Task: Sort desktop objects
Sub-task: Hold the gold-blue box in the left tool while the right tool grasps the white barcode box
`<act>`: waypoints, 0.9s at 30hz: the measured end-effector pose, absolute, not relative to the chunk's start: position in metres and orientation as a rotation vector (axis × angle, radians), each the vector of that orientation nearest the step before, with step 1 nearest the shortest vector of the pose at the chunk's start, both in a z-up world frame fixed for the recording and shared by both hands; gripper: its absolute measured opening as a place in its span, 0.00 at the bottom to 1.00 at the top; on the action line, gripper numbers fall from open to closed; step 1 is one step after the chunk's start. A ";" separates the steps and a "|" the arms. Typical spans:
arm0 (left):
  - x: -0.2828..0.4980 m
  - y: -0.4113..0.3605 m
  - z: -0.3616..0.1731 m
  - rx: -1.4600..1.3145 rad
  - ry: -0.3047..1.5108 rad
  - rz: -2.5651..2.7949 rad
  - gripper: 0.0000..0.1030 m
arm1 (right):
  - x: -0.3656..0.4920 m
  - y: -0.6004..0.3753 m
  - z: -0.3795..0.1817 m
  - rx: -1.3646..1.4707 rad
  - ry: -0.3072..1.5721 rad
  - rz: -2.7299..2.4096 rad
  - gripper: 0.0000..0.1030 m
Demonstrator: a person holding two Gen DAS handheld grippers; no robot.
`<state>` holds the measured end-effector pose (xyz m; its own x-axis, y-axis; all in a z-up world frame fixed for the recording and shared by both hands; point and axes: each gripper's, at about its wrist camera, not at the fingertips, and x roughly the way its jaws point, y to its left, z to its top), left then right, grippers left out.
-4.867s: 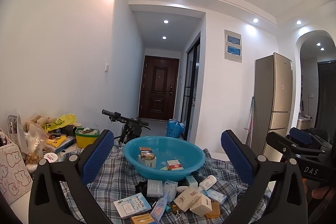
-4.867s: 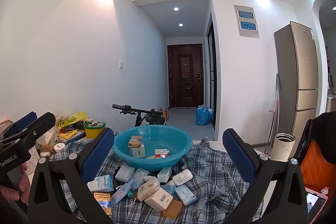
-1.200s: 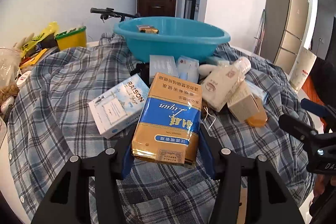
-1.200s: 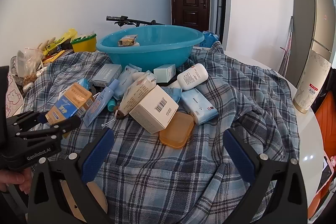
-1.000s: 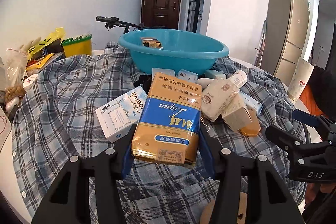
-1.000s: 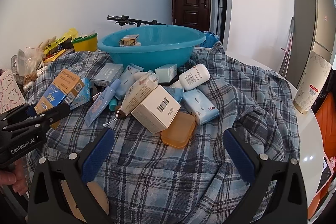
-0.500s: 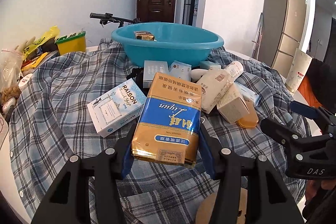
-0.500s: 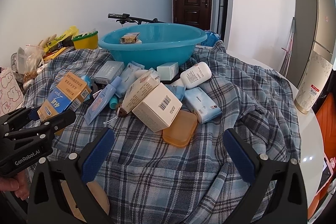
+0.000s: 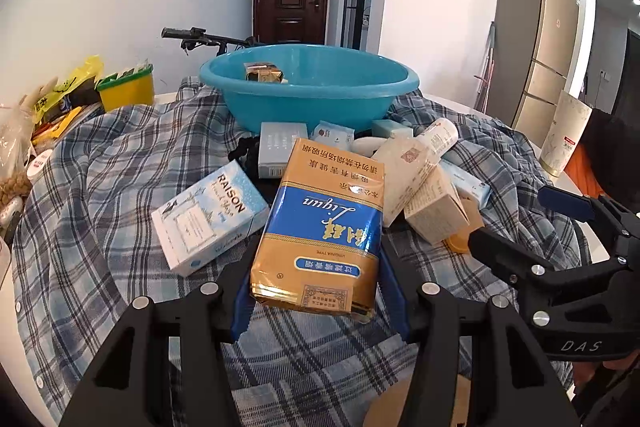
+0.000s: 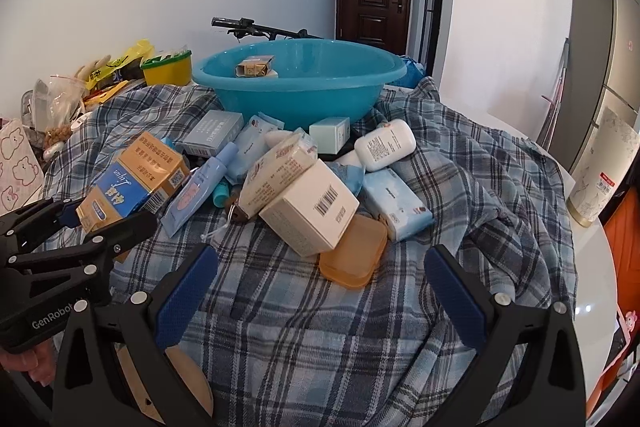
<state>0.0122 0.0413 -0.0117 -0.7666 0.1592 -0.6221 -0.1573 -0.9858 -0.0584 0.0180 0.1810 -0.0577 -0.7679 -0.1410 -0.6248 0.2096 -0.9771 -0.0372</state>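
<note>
Now, starting at my far left, a yellow tub (image 10: 167, 69) and some snack bags (image 10: 114, 65) sit at the edge of the table (image 10: 592, 255), beyond the plaid cloth (image 10: 280, 307) that covers it. My left hand-held gripper (image 9: 316, 291) is clamped on a gold and blue box (image 9: 324, 223), both pads pressed against its long sides, and holds it lifted off the cloth. In the right wrist view the same box (image 10: 132, 181) shows at the left, tilted, between the black fingers (image 10: 116, 227).

Just left of it in the left view, a white and pale blue box (image 9: 208, 215) lies on the cloth. Behind the pile stands the blue basin (image 10: 296, 83), with a small gold pack (image 10: 256, 67) resting inside near its left wall.

Toward the middle, a loose heap lies in front of the basin: a pale blue tube (image 10: 204, 185), a cream packet (image 10: 276, 171), a white carton with a barcode (image 10: 312, 211), and an orange plastic case (image 10: 354, 253) partly under that carton. A white bottle (image 10: 384, 145) lies on its side just right of them, with a pack of wipes (image 10: 396, 205) below it.

My right hand-held gripper (image 10: 320, 303) hangs wide open above bare cloth, nothing between its blue pads (image 10: 188, 297). Far right, a tall patterned cup (image 10: 600, 171) stands at the table edge.
</note>
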 end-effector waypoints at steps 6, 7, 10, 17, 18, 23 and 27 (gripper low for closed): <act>-0.012 0.043 0.000 -0.963 0.001 2.861 0.55 | -0.008 0.187 -0.053 1.002 0.147 -2.843 1.00; -0.015 0.042 0.001 -0.963 -0.001 2.869 0.55 | -0.011 0.189 -0.054 1.008 0.135 -2.841 1.00; -0.022 0.041 0.002 -0.965 -0.006 2.879 0.55 | -0.021 0.188 -0.059 1.029 0.130 -2.835 1.00; -0.027 0.045 0.000 -0.971 0.020 2.872 0.55 | -0.042 0.177 -0.079 1.100 0.168 -2.791 1.00; -0.027 0.046 0.000 -0.971 0.021 2.869 0.55 | -0.045 0.176 -0.081 1.110 0.170 -2.786 1.00; -0.025 0.048 0.000 -0.972 0.028 2.857 0.55 | -0.056 0.174 -0.093 1.155 0.173 -2.758 1.00; -0.025 0.050 -0.001 -0.974 0.029 2.851 0.55 | -0.053 0.178 -0.095 1.152 0.067 -2.687 0.59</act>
<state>-0.0246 0.0500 -0.0010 -0.7836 0.1150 -0.6106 -0.1273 -0.9916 -0.0233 -0.0535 0.1779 -0.0950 -0.6696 -0.1806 -0.7204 0.2161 -0.9754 0.0437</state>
